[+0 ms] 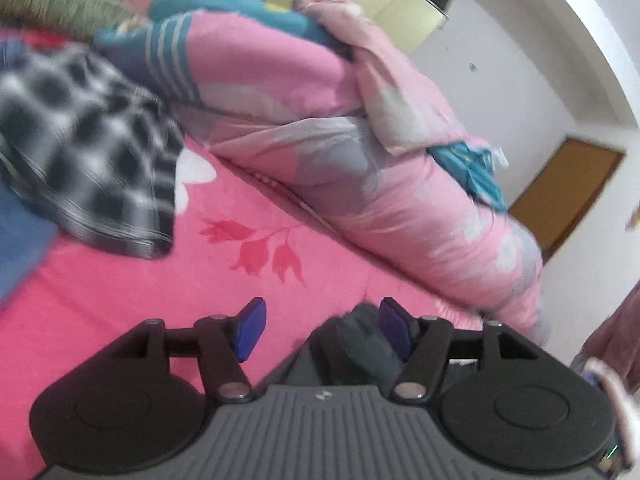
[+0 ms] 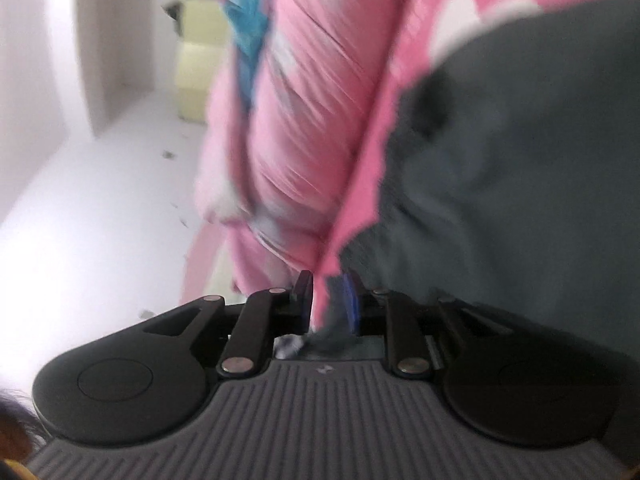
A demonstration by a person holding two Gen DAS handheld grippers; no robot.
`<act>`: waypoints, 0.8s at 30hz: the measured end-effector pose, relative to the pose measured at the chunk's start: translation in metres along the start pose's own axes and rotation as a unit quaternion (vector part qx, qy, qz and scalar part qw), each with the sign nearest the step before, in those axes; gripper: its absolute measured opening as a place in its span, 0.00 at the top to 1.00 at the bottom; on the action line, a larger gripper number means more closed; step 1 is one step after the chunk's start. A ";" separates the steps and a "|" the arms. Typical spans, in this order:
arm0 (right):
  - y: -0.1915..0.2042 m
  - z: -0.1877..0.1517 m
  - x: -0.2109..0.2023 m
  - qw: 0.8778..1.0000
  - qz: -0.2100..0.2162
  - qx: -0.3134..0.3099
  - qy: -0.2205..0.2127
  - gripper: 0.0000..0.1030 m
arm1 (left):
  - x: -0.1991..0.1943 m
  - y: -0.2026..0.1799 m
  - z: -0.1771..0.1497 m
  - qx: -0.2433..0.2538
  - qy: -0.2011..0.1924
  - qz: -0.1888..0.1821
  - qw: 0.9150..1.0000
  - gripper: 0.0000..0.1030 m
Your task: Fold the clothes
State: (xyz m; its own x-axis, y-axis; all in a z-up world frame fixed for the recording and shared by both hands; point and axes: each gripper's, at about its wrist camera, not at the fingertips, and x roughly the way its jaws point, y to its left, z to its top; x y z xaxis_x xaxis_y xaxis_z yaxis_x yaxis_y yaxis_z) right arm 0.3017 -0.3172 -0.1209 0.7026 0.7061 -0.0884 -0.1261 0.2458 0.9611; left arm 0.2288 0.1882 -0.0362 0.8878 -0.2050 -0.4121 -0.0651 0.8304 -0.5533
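Note:
A dark grey garment (image 2: pixel 520 160) fills the right of the right wrist view, lying on the pink bed sheet (image 1: pixel 140 280). My right gripper (image 2: pixel 330 300) is nearly closed, with an edge of the dark grey garment between its blue pads. My left gripper (image 1: pixel 322 328) is open over the sheet; a bunch of the same dark grey cloth (image 1: pixel 368 344) lies against its right finger, inside the jaws. A black-and-white checked garment (image 1: pixel 88 160) lies at the left on the sheet, apart from both grippers.
A rolled pink floral quilt (image 1: pixel 380 184) runs along the bed's far side, with teal cloth (image 1: pixel 240 8) on it. Blue fabric (image 1: pixel 16 240) lies at the far left. White wall, a brown door (image 1: pixel 568 192) and a pale yellow cabinet (image 2: pixel 200 52) stand beyond.

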 end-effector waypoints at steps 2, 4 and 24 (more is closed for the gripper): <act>0.018 -0.002 -0.003 0.999 -0.012 -0.042 -0.003 0.83 | -0.014 -0.008 -0.008 0.044 0.012 0.023 0.999 0.38; 0.037 -0.009 0.002 0.996 -0.028 -0.088 0.017 0.83 | -0.023 -0.016 -0.021 0.092 0.027 0.055 0.994 0.37; 0.144 -0.152 0.217 0.682 -0.099 -0.654 0.311 0.59 | -0.016 0.023 -0.061 0.101 0.052 0.105 0.988 0.64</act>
State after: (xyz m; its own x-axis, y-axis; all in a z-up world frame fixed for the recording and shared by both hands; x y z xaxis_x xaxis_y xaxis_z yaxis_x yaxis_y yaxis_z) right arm 0.3296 -0.0276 -0.0412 0.4142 0.6178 -0.6684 -0.8752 0.4721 -0.1059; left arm 0.1853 0.1787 -0.0866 0.8125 -0.0608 -0.5797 -0.1409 0.9445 -0.2966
